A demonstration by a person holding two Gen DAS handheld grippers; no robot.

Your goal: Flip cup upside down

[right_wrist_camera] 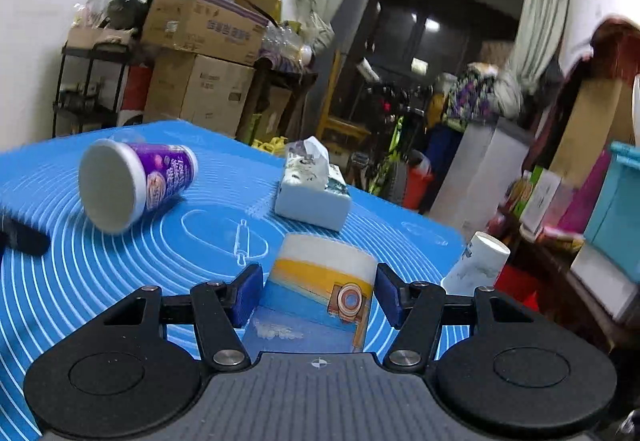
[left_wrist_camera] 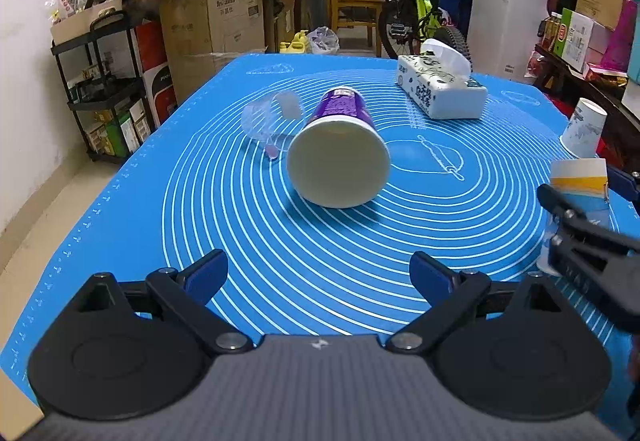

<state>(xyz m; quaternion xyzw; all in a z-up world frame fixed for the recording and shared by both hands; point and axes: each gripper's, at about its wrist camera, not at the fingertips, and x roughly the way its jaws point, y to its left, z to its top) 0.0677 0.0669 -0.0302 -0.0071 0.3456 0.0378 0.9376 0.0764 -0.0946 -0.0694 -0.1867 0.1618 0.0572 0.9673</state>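
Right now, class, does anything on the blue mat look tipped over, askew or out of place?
Yes. The purple cup lies on its side mid-mat, mouth toward the cameras, with a clear plastic lid loose beside it. The white cup at the mat's far right edge stands inverted. The tissue pack sits flat.

Your left gripper [left_wrist_camera: 319,275] has a grey, ribbed body with a small white crosshair mark at its front edge, flanked by two black round discs. From those discs, black linkage arms with silver pivot screws run forward to its fingers [left_wrist_camera: 208,273], which carry blue pads. Your right gripper [right_wrist_camera: 319,295] is built the same: grey ribbed body with a crosshair mark, black discs beside it, triangular cut-outs in the black arms, silver screws, blue-padded fingers [right_wrist_camera: 249,293].
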